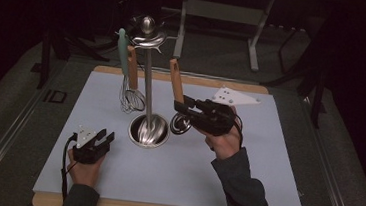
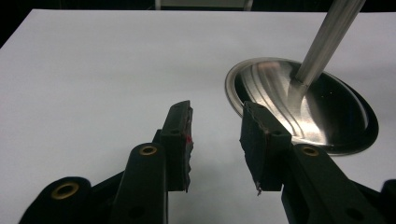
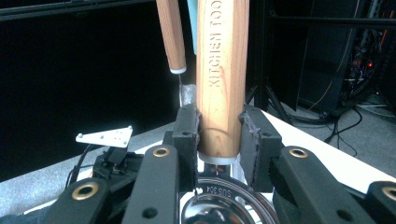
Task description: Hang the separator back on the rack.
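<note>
The right tongs pinch the wooden handle of a ladle, low down near where the wood meets the metal. The handle stands nearly upright, leaning a little away from the person, and the shiny bowl of the ladle sits just beside the round base of a steel utensil stand, on its right as seen from above. In the right gripper view both black pads press flat against the wood, one on each side, and letters are stamped down the handle.

The left tongs rest low over the pale surface, spread apart with nothing between them. In the left gripper view the stand's dish-shaped base lies just beyond the right-hand pad, its pole rising out of the middle.

A whisk with a wooden handle hangs from the top of the stand, and a pale green handle hangs next to it. Both dangle on the stand's left side, well apart from the ladle.
</note>
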